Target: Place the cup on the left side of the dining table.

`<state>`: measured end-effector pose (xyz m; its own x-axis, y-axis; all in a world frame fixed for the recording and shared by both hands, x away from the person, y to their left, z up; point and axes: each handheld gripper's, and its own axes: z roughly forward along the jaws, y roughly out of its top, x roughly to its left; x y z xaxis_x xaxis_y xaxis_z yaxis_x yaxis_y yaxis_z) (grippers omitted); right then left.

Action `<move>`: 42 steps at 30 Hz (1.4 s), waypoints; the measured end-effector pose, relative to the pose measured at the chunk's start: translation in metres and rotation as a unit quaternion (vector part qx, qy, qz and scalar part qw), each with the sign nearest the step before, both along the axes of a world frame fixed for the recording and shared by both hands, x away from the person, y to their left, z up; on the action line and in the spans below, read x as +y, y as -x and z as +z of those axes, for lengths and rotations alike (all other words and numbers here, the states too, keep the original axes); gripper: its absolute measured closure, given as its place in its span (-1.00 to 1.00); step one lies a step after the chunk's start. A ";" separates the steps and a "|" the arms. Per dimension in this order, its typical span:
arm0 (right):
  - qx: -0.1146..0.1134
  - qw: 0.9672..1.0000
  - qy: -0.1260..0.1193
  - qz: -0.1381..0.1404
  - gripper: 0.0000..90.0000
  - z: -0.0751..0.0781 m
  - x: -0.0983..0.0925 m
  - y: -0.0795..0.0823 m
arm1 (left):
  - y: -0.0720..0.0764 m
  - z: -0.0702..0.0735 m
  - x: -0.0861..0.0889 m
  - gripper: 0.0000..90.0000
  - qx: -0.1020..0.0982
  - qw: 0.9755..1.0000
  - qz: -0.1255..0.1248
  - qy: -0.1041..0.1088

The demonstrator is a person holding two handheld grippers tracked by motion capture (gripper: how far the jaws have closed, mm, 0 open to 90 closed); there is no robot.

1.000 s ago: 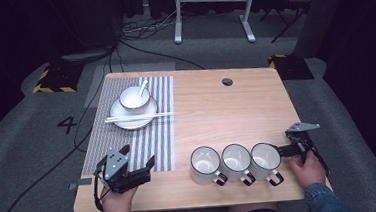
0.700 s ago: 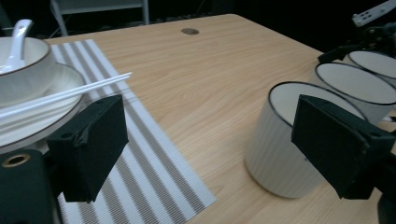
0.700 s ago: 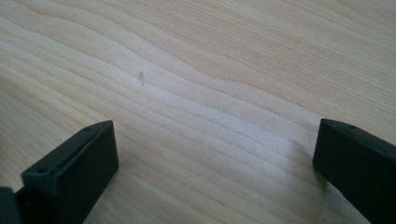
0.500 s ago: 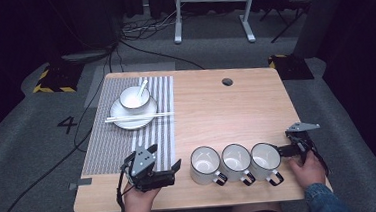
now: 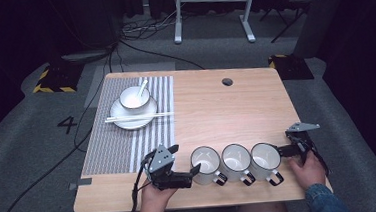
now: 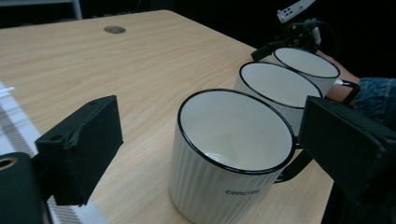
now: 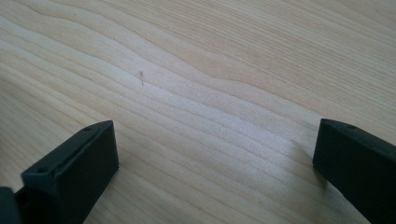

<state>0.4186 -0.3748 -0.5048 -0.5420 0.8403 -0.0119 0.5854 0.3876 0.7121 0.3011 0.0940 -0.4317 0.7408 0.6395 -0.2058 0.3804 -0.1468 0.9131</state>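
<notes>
White ribbed mug w/ black rim (image 6: 233, 154), leftmost of 3 at the wooden surface (image 5: 226, 113) front edge, sits btwn my left hand-held gripper (image 5: 193, 172) jaws, spread wide. Step: approach. Next: close on its wall. Right hand-held gripper (image 5: 284, 151) wide, empty.

1. The left gripper (image 5: 186, 172) is black, with a grey three-cornered plate on top and a black cable trailing from it.
2. Its jaws are blocky black pads with small screw holes.
3. The right gripper (image 5: 284, 150) is black, with the same grey plate.
4. A blue denim sleeve (image 5: 322, 201) covers the right forearm.
</notes>
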 end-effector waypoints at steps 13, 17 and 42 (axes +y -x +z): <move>0.000 1.000 0.000 -0.001 -0.99 0.000 0.000 0.000 | -0.005 -0.025 -0.016 -1.00 0.017 0.999 -0.045 -0.025; 0.000 1.000 0.001 0.000 -0.99 0.000 0.000 0.000 | -0.006 -0.034 -0.024 -1.00 0.021 0.998 -0.051 -0.040; -0.004 1.000 0.002 0.000 -0.99 0.000 0.000 0.001 | -0.019 -0.067 -0.065 -1.00 0.048 0.993 -0.007 -0.109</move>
